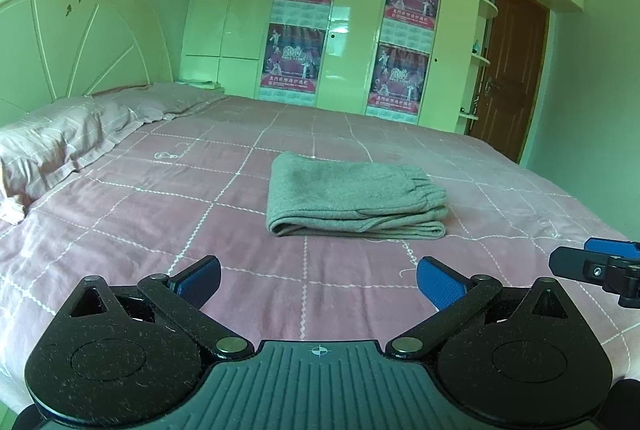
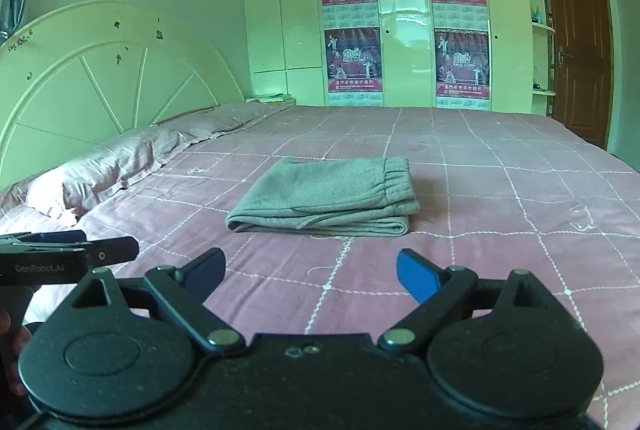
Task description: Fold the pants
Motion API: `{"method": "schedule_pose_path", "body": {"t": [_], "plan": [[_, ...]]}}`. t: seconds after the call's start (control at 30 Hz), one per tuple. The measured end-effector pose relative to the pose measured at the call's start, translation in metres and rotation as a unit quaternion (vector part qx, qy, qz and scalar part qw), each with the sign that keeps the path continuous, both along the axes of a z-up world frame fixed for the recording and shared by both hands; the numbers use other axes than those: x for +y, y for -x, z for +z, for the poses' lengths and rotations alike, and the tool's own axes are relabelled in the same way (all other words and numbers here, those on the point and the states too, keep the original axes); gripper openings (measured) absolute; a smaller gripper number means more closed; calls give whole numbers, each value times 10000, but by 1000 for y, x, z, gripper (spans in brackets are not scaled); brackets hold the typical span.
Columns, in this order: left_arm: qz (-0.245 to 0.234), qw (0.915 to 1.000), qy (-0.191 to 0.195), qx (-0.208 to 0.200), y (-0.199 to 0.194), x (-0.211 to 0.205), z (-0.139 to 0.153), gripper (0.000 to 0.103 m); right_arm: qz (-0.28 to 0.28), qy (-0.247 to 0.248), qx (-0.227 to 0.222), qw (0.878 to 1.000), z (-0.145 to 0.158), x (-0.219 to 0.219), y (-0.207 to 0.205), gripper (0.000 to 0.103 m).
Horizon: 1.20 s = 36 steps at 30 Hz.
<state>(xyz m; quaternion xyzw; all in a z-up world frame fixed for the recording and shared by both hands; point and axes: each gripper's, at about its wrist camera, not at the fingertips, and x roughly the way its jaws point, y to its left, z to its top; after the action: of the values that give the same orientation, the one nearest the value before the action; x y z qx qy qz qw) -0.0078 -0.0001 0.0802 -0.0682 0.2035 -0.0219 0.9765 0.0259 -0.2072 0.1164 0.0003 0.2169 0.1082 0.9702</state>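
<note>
Grey pants (image 1: 352, 196) lie folded into a compact rectangle on the pink checked bed (image 1: 160, 214), with the elastic waistband on the right side. In the right wrist view the same folded pants (image 2: 328, 196) rest mid-bed. My left gripper (image 1: 318, 280) is open, well short of the pants, holding nothing. My right gripper (image 2: 310, 270) is also open and empty, equally far back. The right gripper's side (image 1: 596, 264) shows at the right edge of the left wrist view; the left gripper's side (image 2: 68, 254) shows at the left edge of the right wrist view.
Pink pillows (image 1: 60, 142) lie along the cream headboard (image 1: 72, 42) on the left. Behind the bed stands a white wardrobe (image 1: 360, 30) with posters, and a brown door (image 1: 508, 78) at the far right. A hand (image 2: 8, 350) shows at the left edge.
</note>
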Motion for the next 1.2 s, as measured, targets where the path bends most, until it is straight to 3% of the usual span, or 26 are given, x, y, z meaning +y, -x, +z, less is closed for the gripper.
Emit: {"method": "schedule_pose_path", "body": {"t": [1.2], "plan": [[-151,9999,-41,-11,2,-5,4,103,-122,2,70,9999,-2,-4,-2,88]]}}
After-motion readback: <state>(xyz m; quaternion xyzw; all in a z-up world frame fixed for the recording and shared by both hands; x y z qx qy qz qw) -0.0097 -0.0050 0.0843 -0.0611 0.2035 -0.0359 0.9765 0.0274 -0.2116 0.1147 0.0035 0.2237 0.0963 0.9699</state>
